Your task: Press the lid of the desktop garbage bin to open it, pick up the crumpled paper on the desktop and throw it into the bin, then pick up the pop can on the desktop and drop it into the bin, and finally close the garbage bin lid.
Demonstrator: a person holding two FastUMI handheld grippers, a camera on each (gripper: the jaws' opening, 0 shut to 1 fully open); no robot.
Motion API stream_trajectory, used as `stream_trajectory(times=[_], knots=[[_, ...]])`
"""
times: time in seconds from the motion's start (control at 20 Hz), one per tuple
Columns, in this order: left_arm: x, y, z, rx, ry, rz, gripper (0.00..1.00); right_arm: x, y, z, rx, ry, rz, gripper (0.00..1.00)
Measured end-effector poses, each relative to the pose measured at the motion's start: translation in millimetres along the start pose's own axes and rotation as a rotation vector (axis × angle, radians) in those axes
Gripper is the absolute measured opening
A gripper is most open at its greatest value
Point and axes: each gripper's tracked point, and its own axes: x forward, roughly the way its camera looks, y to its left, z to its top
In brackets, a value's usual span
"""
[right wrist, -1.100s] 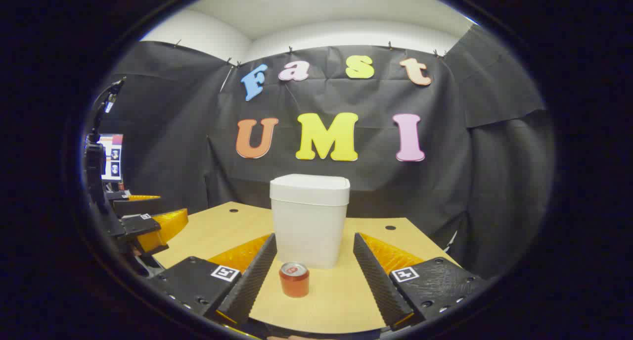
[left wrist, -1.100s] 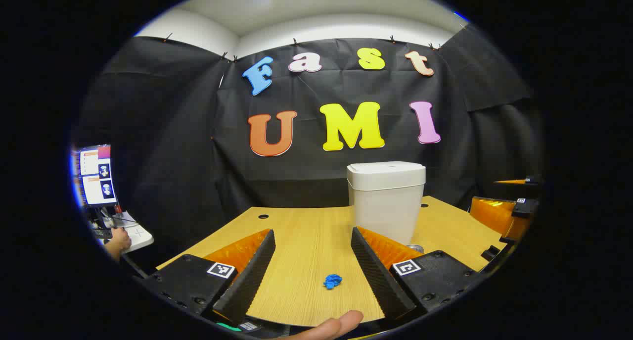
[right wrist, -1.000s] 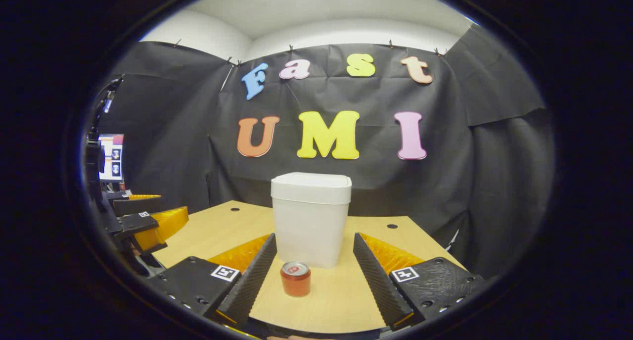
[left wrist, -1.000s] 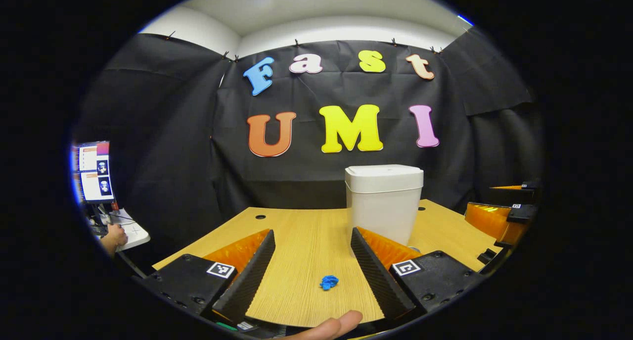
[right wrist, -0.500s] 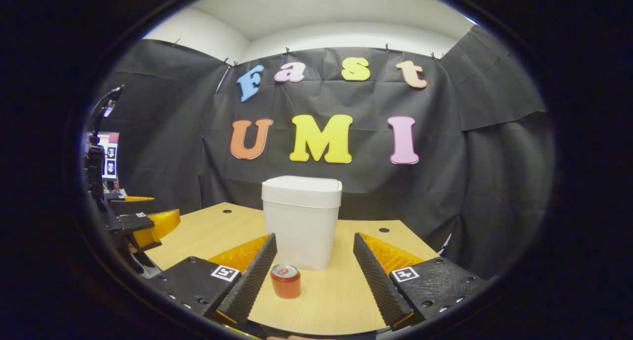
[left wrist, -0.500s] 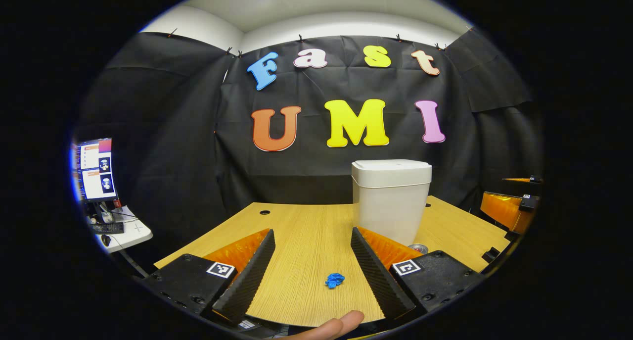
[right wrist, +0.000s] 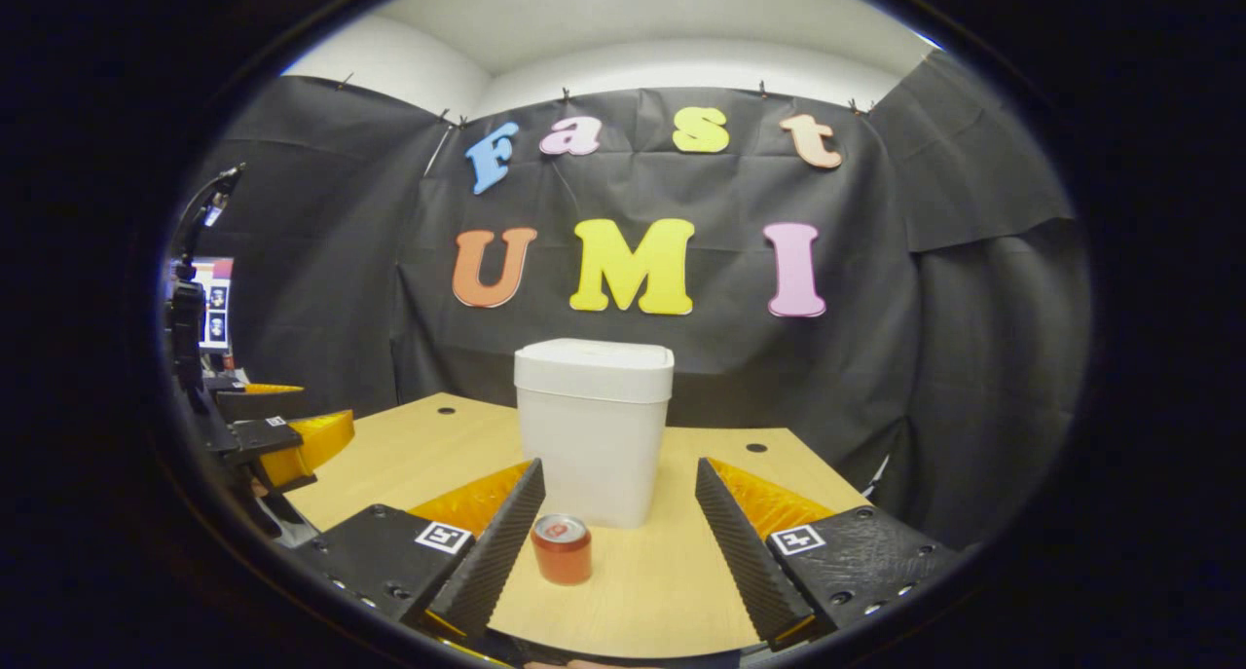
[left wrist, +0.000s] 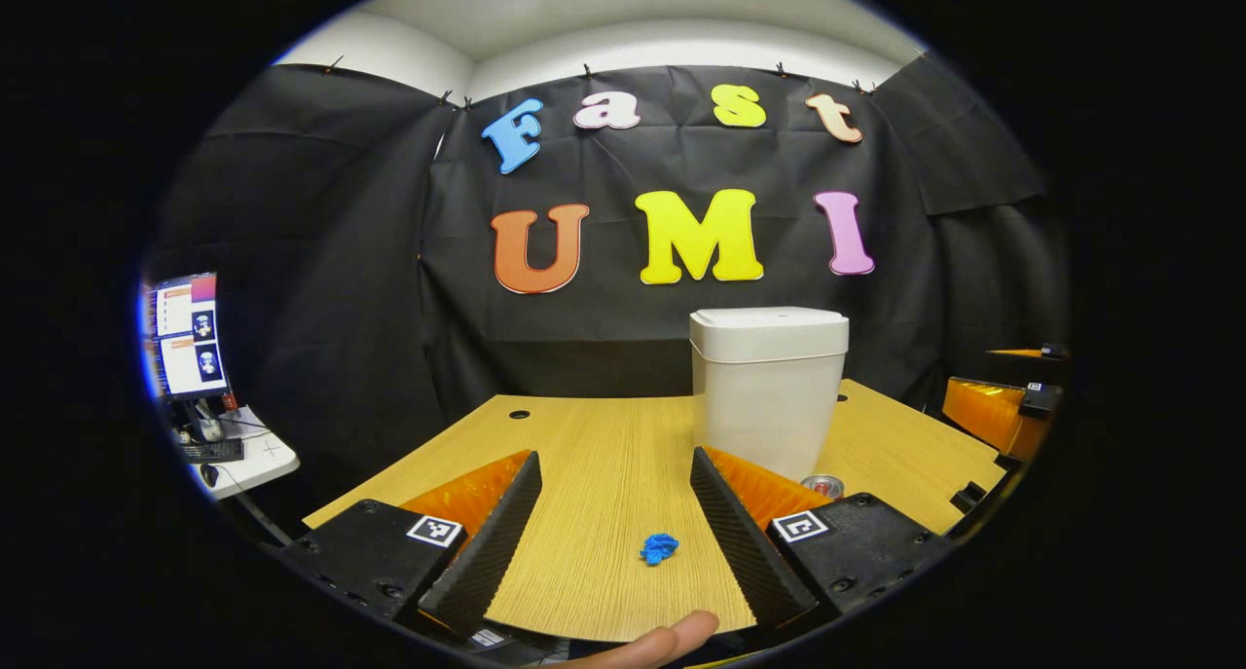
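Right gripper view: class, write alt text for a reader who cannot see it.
A closed white bin stands on a wooden desk, a red can upright in front of it. The right gripper is open and low, the can between its fingers, nearer the left one. The left gripper is at left.

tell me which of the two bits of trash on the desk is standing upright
The pop can: it stands upright on the desk in front of the bin, top facing up. The other bit, the blue crumpled paper, is a shapeless wad.

Both gripper views look level across the table (left wrist: 604, 455) toward the bin (right wrist: 592, 426) (shared), right gripper view nearer.
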Motion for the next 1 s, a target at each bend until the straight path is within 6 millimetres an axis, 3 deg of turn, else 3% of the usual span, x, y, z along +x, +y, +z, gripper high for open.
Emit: stream_trajectory(times=[0.2,0.35,0.4,0.55,0.6,0.65,0.75,0.8,1.0], knots=[[1,-3,-2,0.008,0.003,-0.007,0.99,8,-2,1,0.030,0.013,0.004,0.95],[2,-3,-5,0.017,0.011,-0.003,0.99,18,-16,10,0.057,0.006,-0.040,0.87],[3,-3,-8,0.022,0.018,-0.001,0.99,24,-18,13,0.074,0.008,-0.044,0.75],[6,0,-10,0.021,0.027,0.003,0.99,38,-15,27,0.069,0.019,-0.037,0.60],[7,1,-12,0.018,0.034,0.004,0.99,42,-16,34,0.052,0.010,-0.032,0.51],[8,3,-13,0.016,0.040,0.009,0.99,46,-15,45,0.037,-0.008,-0.031,0.51],[9,9,-14,0.013,0.045,0.027,0.99,63,-25,53,0.044,-0.017,-0.078,0.19],[9,11,-15,0.009,0.046,0.033,0.99,72,-16,54,0.051,0.001,-0.052,0.04],[12,17,-17,-0.008,0.056,0.041,0.99,95,18,91,0.035,-0.012,0.049,0.00]])
